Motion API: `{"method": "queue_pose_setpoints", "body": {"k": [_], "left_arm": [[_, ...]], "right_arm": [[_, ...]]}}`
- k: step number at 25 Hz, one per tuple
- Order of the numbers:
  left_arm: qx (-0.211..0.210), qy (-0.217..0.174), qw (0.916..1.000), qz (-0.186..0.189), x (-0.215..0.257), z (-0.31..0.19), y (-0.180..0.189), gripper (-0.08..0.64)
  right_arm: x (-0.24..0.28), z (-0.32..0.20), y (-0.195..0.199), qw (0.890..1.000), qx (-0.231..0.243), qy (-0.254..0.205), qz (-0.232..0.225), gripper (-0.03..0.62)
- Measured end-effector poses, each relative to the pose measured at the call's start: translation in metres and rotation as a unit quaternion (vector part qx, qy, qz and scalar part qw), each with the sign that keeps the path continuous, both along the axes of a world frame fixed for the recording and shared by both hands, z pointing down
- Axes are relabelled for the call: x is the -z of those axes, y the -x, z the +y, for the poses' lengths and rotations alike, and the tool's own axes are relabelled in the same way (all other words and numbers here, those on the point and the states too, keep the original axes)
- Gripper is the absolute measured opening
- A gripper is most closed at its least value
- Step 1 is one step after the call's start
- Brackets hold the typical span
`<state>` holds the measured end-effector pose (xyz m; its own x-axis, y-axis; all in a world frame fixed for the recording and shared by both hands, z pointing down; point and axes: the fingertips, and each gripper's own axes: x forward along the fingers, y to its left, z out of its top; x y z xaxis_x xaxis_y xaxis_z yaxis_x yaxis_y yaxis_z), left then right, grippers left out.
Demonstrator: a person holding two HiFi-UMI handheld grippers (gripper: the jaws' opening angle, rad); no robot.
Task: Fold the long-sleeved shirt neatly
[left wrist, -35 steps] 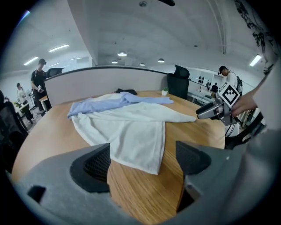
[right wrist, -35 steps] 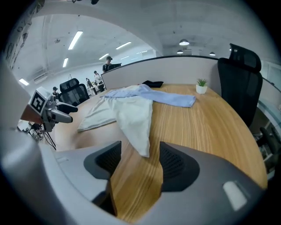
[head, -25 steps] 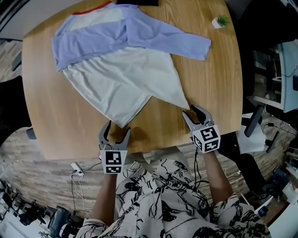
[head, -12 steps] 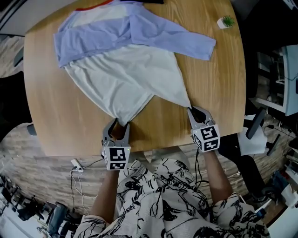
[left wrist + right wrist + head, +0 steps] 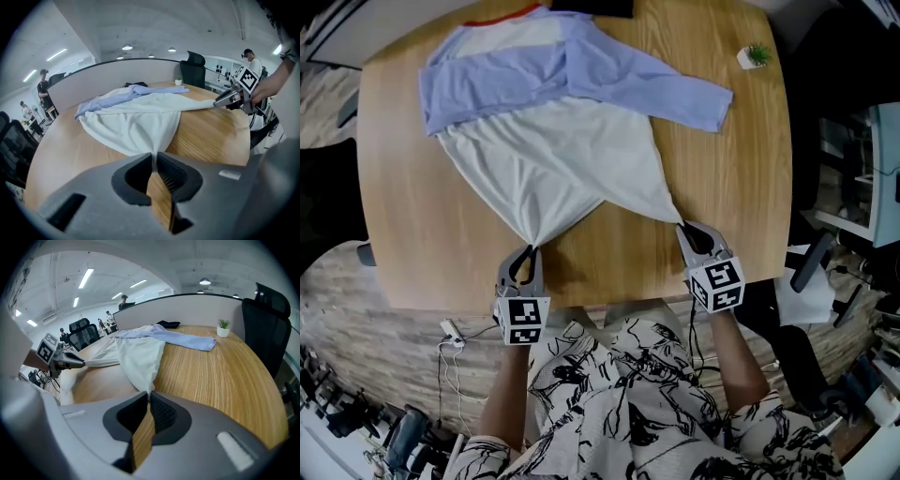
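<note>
Shirt, laid on table: near hem corners pinched by left gripper and right gripper, jaws just closed.

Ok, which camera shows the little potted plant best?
The right gripper view: the potted plant stands side-on, pot and leaves distinct. The head view shows it small from above; the left gripper view, a distant speck.

No words, numbers, labels or brand names can be read in any view.
</note>
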<state>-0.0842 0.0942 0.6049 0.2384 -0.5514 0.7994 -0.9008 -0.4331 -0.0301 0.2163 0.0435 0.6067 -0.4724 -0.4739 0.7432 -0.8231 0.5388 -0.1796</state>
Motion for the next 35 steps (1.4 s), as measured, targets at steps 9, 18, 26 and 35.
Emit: {"method": "queue_pose_setpoints", "body": {"k": [9, 18, 26, 35], "left_arm": [[0.071, 0.022, 0.9969, -0.025, 0.018, 0.028, 0.109, 0.043], [0.069, 0.031, 0.996, -0.048, 0.029, 0.061, 0.172, 0.043], [0.047, 0.042, 0.9969, -0.048, 0.023, 0.094, 0.179, 0.048], [0.027, 0.038, 0.9973, -0.057, 0.02, 0.112, 0.201, 0.048]], "right_arm": [[0.021, -0.004, -0.026, 0.998, -0.058, 0.007, -0.03, 0.031], [0.025, 0.024, -0.006, 0.997, -0.065, 0.029, -0.013, 0.031], [0.018, 0.068, 0.001, 0.996, -0.061, 0.067, 0.002, 0.031], [0.003, 0.117, 0.02, 0.994, -0.069, 0.086, 0.001, 0.032]]}}
